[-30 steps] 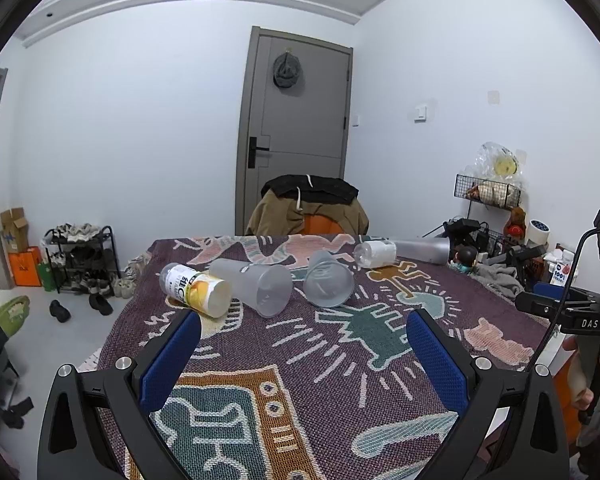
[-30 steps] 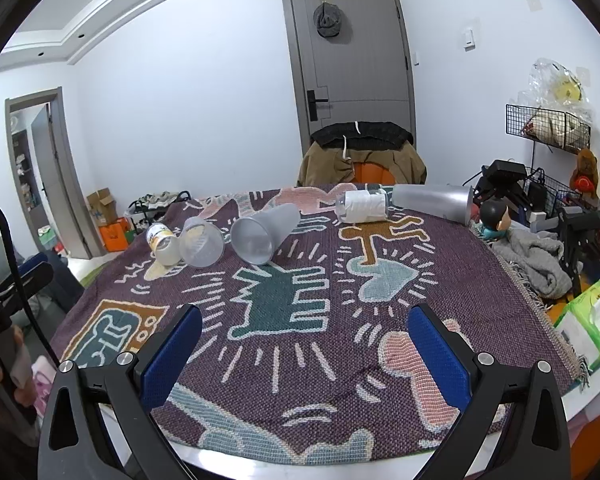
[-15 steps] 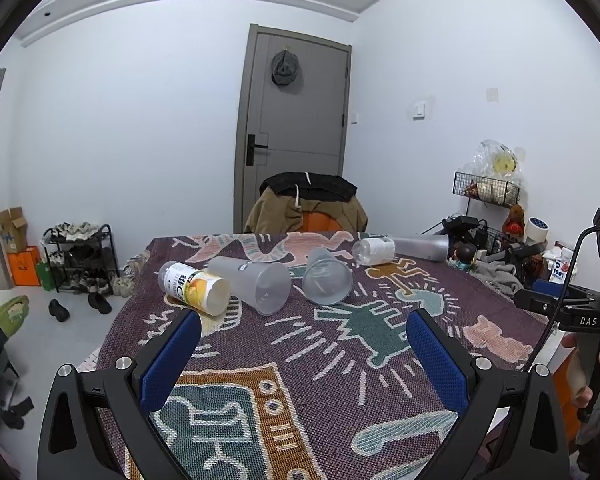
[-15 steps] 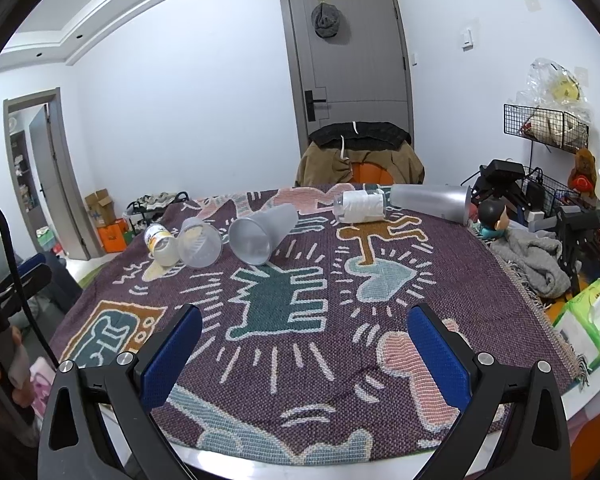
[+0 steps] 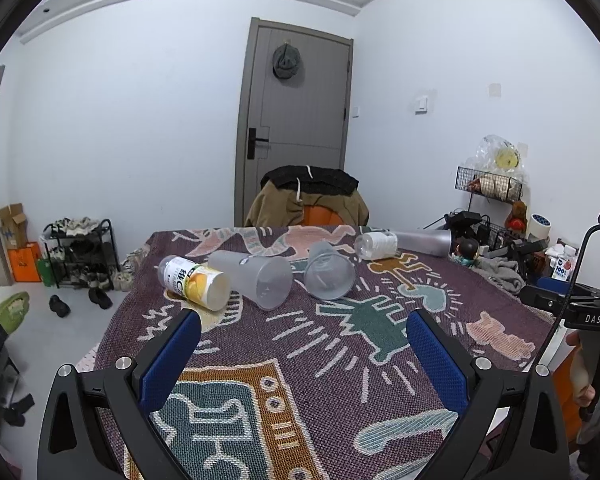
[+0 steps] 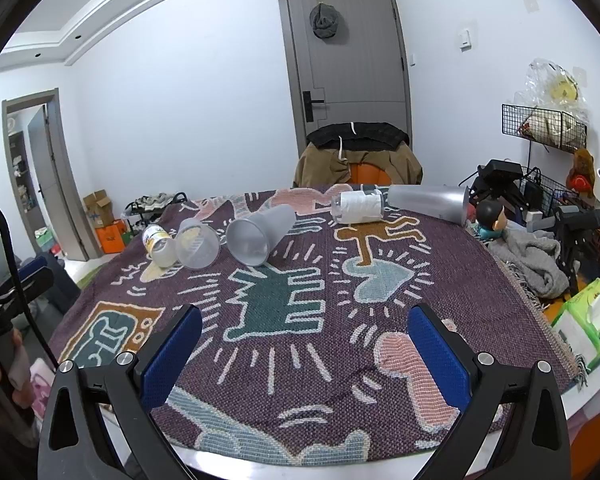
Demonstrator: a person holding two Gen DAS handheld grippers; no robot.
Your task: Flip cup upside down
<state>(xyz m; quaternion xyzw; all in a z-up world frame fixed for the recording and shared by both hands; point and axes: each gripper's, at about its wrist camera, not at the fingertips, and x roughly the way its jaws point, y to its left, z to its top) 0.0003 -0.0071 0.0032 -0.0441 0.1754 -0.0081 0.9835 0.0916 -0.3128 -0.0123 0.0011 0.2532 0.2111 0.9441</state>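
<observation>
Two clear plastic cups lie on their sides on the patterned tablecloth. In the left wrist view one cup [image 5: 260,278] lies left of the other cup [image 5: 329,270]; in the right wrist view they are the smaller cup [image 6: 198,246] and the larger cup [image 6: 260,234]. A tall frosted cup [image 6: 428,202] lies on its side at the far right. My left gripper [image 5: 302,354] is open and empty, well short of the cups. My right gripper [image 6: 304,354] is open and empty over the near table.
A yellow-labelled bottle [image 5: 194,282] lies beside the left cup. A white-labelled bottle [image 6: 358,206] lies by the tall frosted cup. A chair with a coat [image 6: 358,158] stands behind the table. Clutter, a grey cloth [image 6: 536,258] and tissues [image 6: 588,314] sit at the right.
Both views have shifted only slightly; the cups and bottles have not moved. Both grippers stay open.
</observation>
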